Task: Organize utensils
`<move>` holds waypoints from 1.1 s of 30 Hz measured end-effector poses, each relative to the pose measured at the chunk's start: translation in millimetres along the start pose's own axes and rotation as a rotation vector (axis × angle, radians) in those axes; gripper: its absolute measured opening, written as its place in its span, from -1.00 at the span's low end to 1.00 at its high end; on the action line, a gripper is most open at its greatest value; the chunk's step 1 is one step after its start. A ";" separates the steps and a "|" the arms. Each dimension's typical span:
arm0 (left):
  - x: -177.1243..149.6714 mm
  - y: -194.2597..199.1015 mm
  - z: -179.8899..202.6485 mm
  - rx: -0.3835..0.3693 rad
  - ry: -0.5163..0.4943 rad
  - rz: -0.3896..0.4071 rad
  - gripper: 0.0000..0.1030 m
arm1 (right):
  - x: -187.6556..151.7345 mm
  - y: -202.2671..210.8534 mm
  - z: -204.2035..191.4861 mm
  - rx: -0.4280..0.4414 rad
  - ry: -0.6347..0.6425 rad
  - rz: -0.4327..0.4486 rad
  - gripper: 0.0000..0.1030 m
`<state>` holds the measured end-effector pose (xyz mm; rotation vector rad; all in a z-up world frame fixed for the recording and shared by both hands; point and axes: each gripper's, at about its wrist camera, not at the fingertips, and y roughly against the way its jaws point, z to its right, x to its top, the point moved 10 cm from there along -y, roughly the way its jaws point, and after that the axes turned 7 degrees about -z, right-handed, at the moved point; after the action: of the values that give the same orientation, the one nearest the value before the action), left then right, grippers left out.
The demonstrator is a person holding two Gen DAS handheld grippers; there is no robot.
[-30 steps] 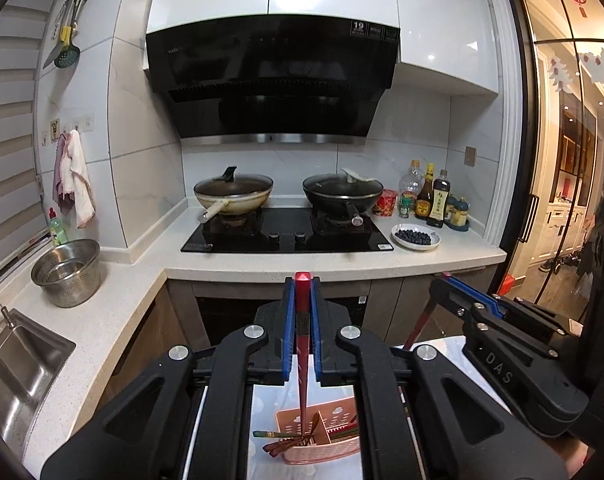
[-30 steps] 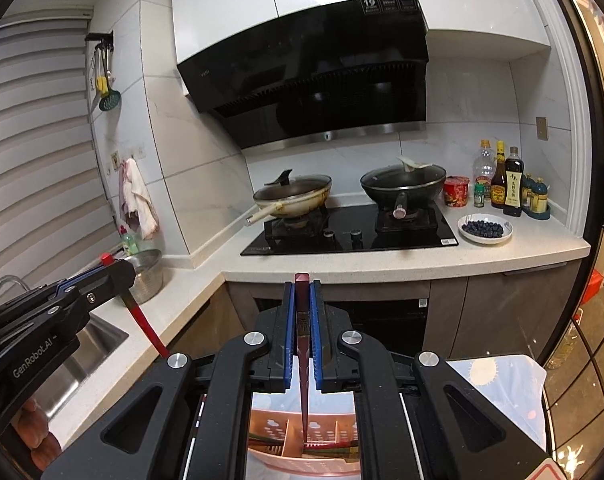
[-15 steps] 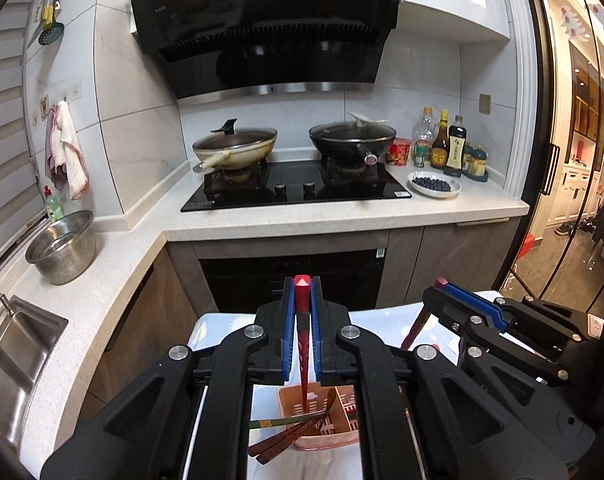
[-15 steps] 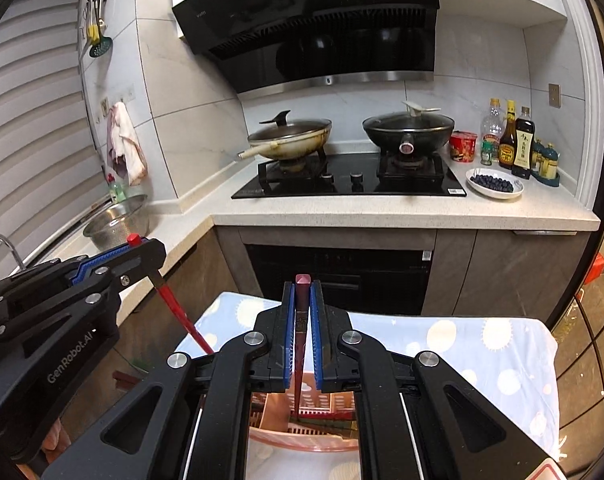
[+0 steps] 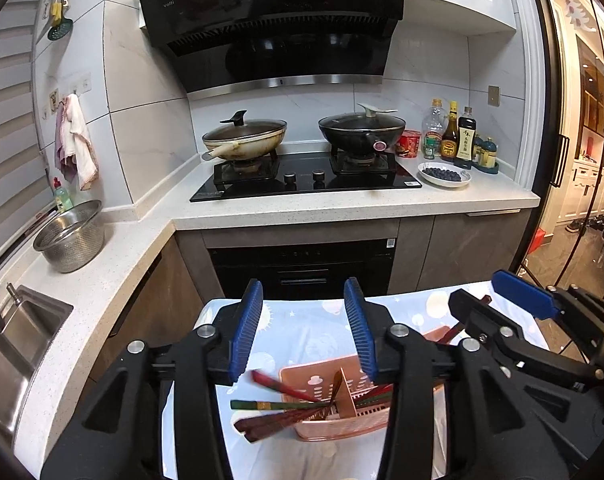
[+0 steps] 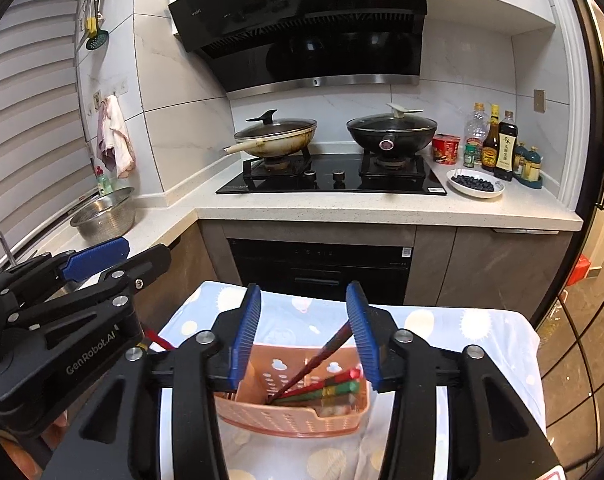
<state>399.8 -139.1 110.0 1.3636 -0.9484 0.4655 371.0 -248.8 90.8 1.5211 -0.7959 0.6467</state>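
Note:
A pink slotted basket [image 5: 330,430] [image 6: 285,416] stands on the cloth-covered table and holds several red, brown and green chopsticks. My left gripper [image 5: 302,332] hovers just above its left end. Its jaws are opening, and a blurred red chopstick [image 5: 279,385] lies below them, half in the basket, free of the pads. My right gripper [image 6: 304,332] is over the basket's right compartment, jaws also opening. A dark red chopstick [image 6: 322,356] stands slanted in the basket, its top leaning by the right pad. Each gripper shows in the other's view: right gripper [image 5: 496,304], left gripper [image 6: 121,266].
A light blue patterned cloth [image 5: 302,320] covers the small table. Behind it are dark cabinets [image 6: 490,268] and an L-shaped white counter [image 5: 342,208] with a hob, two lidded pans [image 5: 243,140], bottles and a plate of blueberries [image 5: 444,174]. A steel bowl [image 5: 71,236] and a sink [image 5: 17,344] are on the left.
Both grippers sank toward the basket, then their jaws parted. Each let go of the red chopstick it held, and both chopsticks dropped into the basket.

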 end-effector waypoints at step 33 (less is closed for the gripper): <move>-124.5 49.5 7.9 0.017 0.030 -0.092 0.75 | -128.6 73.0 21.6 -0.133 -0.066 -0.089 0.48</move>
<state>288.9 -107.8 41.4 1.4059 -0.8549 0.4236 234.1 -257.4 31.7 1.4534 -0.8007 0.4704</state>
